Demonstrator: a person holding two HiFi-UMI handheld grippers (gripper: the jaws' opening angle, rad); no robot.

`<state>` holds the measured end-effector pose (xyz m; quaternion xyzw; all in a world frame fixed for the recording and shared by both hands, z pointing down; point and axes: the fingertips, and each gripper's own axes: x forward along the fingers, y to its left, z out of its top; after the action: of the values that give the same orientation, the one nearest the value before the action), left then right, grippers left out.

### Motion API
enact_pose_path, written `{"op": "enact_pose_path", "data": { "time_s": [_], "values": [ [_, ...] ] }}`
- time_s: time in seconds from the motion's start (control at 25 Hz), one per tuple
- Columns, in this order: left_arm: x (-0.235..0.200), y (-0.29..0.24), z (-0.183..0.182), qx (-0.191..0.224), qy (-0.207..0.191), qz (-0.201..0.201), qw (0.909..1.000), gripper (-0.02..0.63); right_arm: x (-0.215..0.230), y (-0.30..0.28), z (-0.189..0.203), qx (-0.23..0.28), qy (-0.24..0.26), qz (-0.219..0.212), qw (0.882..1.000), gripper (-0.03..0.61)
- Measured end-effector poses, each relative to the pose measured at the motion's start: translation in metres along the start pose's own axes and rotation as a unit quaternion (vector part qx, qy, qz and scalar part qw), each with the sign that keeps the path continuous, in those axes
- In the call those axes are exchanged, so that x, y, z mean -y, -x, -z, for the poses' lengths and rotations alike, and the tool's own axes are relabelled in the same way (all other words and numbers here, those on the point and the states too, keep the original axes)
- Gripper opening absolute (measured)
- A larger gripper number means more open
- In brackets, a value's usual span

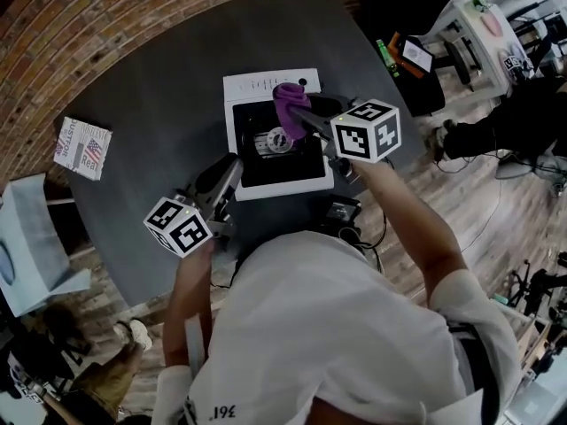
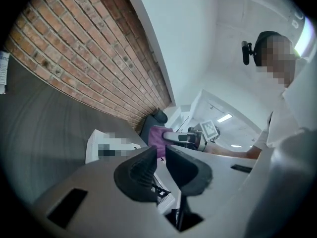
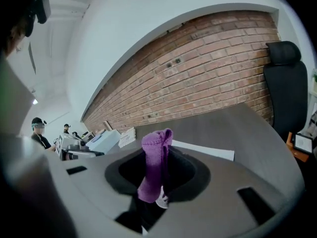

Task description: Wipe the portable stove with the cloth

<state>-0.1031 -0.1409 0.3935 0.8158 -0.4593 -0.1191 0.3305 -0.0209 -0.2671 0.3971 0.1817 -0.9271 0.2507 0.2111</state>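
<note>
The portable stove (image 1: 276, 177), white with a black top and a round burner, sits on the dark round table (image 1: 159, 104). My right gripper (image 1: 299, 115) is shut on a purple cloth (image 1: 290, 103) and holds it over the stove's far part. In the right gripper view the cloth (image 3: 154, 167) stands up between the jaws of the right gripper (image 3: 156, 176), with the stove's white edge (image 3: 204, 150) behind. My left gripper (image 1: 232, 166) hovers by the stove's near left corner. Its jaws stand almost together with nothing between them; the left gripper (image 2: 161, 155) points toward the cloth (image 2: 157, 138).
A small printed box (image 1: 82, 147) lies at the table's left edge. A pale blue box (image 1: 31, 237) stands off the table to the left. A black device with cables (image 1: 342, 211) sits at the near edge. A black office chair (image 3: 283, 83) stands by the brick wall.
</note>
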Motion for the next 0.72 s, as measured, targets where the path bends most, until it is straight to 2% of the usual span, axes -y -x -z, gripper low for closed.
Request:
{"op": "enact_pose_path", "data": {
  "time_s": [0.36, 0.72],
  "values": [
    [-0.042, -0.026, 0.005, -0.019, 0.005, -0.044, 0.9988, 0.061, 0.031, -0.092, -0.009, -0.059, -0.019, -0.029, 0.998, 0.110],
    [-0.060, -0.026, 0.004, -0.023, 0.023, -0.067, 0.9972, 0.061, 0.033, -0.176, -0.016, -0.090, -0.142, -0.061, 0.984, 0.110]
  ]
}}
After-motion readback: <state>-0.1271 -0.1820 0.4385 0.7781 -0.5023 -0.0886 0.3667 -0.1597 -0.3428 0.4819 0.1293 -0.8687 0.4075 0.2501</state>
